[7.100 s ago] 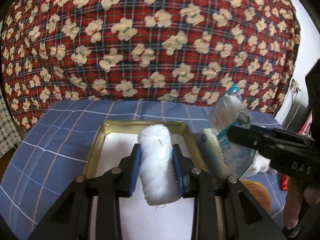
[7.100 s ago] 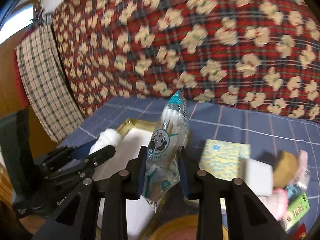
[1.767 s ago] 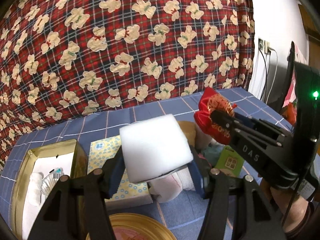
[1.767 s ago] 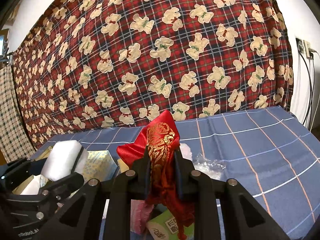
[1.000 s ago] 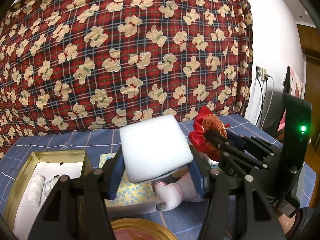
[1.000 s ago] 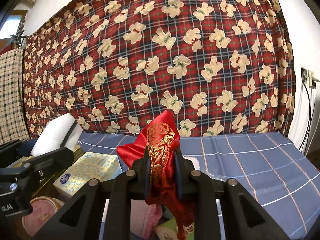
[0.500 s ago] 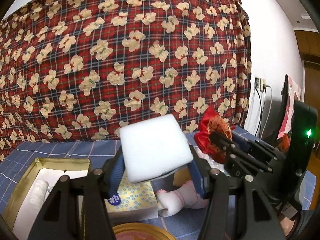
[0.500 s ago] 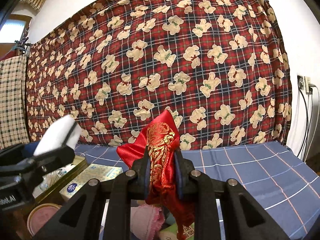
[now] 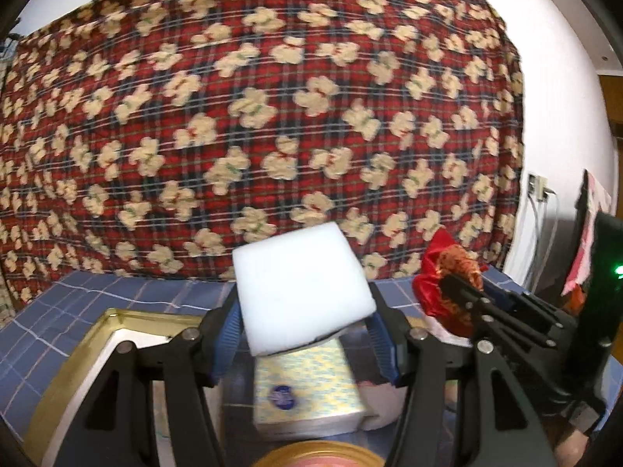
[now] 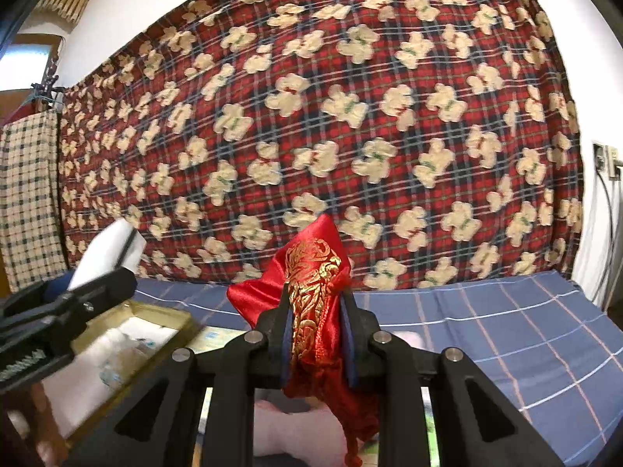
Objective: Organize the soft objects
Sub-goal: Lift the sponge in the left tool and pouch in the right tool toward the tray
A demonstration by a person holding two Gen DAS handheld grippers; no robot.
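The left gripper (image 9: 305,334) has its jaws about half open, clamped on the two sides of a white foam block (image 9: 301,284), which is held clear of the surface and tilted slightly. The right gripper (image 10: 315,334) has its jaws almost fully closed, pinching a red satin pouch (image 10: 311,284) with gold embroidery; the pouch's lower part and tassel hang free below the jaws.

Both items are in the air, so the step in hand appears to be the carry phase: two soft objects being brought toward the gold-rimmed tray (image 9: 83,354). The tray lies to the left of the left gripper on the blue checked cloth (image 10: 486,334), with white items already inside. A yellow patterned tissue pack (image 9: 307,385) lies directly below the foam block, just beside the tray. A pink soft item (image 10: 296,428) remains on the cloth under the right gripper.

The next move likely calls for:
1. Shifting the foam block leftward until it is over a bare part of the tray, then lowering before release.
2. Keeping the right gripper apart from the left during this, since the two stand near each other.
3. Lowering the pouch until its hanging end rests inside the rim before opening.
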